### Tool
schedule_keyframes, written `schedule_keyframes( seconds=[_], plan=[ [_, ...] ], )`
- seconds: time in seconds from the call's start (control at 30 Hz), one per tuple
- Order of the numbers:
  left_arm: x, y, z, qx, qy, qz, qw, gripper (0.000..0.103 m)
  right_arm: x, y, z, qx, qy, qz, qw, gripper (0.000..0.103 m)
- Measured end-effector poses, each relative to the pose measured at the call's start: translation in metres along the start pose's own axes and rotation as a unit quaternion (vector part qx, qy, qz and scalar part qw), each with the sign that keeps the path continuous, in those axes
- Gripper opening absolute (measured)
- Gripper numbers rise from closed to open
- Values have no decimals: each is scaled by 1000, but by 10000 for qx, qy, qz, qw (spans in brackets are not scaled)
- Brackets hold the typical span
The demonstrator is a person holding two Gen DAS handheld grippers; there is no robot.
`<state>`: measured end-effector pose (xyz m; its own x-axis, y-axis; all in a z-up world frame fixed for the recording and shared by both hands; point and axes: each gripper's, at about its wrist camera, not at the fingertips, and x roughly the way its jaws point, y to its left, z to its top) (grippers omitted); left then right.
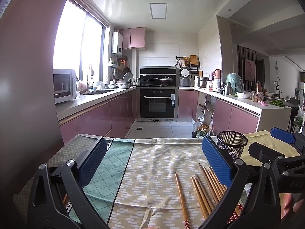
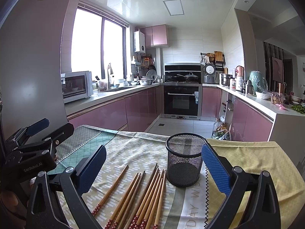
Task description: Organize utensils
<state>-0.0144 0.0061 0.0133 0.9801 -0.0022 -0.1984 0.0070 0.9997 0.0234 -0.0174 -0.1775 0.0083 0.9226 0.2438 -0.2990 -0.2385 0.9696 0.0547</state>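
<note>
Both the left tool [image 1: 154,160] and right tool [image 2: 153,168] stand spread and empty; the chopsticks [image 2: 146,196], probably light, stiff and slippery, suit a mid-shaft pinch, mesh holder [image 2: 184,159] at one o'clock.

A patterned tablecloth [image 2: 133,148] covers the table; behind stand an oven [image 2: 181,101] and a microwave [image 2: 76,85].

Left gripper [image 1: 154,164], right gripper [image 2: 154,169]: both wide apart, level, side by side.

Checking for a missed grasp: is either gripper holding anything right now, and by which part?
Nothing is held. The left gripper and right gripper both have open, empty jaws; the chopsticks lie on the cloth.
</note>
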Motion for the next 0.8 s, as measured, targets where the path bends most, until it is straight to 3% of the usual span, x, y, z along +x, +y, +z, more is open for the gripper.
schedule_keyframes(
  seconds=[0.8],
  plan=[
    [-1,-2,-3,-24,66,-34,10000,99,-2,-1,-1,2,-1,40,10000,97]
  ],
)
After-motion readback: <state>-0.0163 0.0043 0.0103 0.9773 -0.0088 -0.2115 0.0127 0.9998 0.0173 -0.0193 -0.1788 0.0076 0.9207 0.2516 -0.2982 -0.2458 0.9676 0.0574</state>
